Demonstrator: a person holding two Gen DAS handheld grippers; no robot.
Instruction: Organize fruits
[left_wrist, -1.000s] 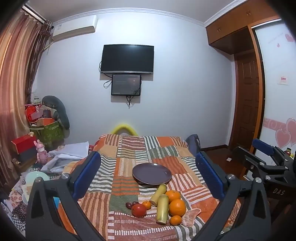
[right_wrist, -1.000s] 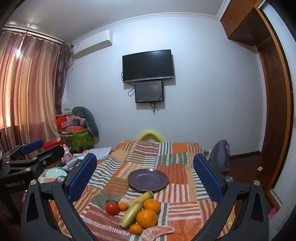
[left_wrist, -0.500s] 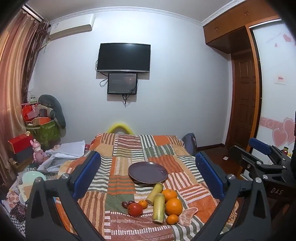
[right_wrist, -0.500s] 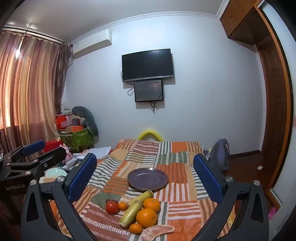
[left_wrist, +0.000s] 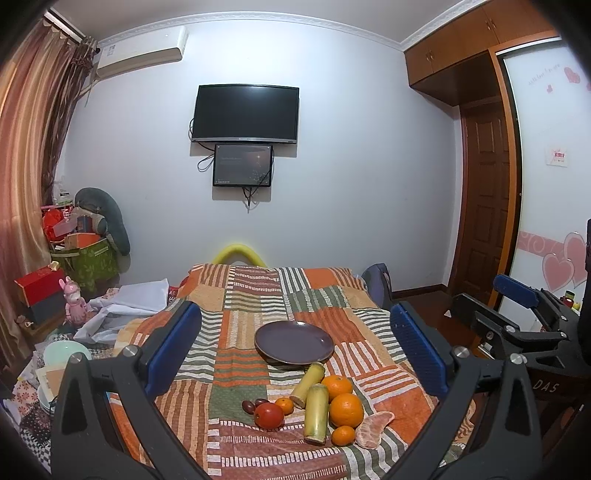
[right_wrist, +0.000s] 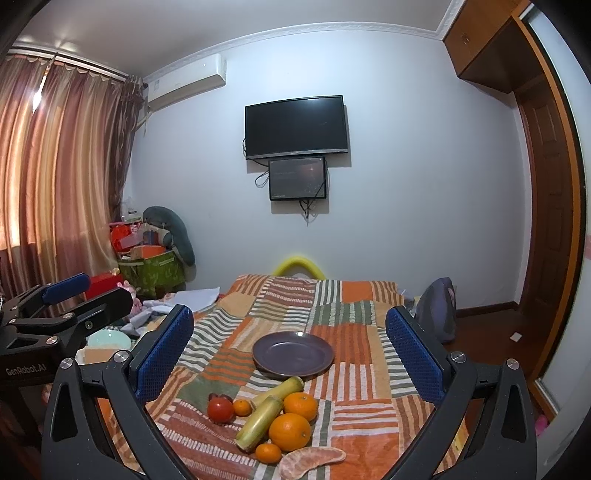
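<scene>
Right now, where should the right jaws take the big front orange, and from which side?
Grip the big orange across its widest middle, coming down from above. A yellow stalk presses its left, a second orange sits behind, and a peeled segment lies in front, so a top approach looks clearest. Right gripper is open.

Patchwork striped orange-green cloth-covered table (left_wrist: 240, 332): round dark purple plate (left_wrist: 294, 341) at centre; fruit cluster (left_wrist: 314, 406) near of it, directly on cloth.

Wall television (left_wrist: 245, 112) above patchwork bedspread (left_wrist: 251, 295)
</scene>
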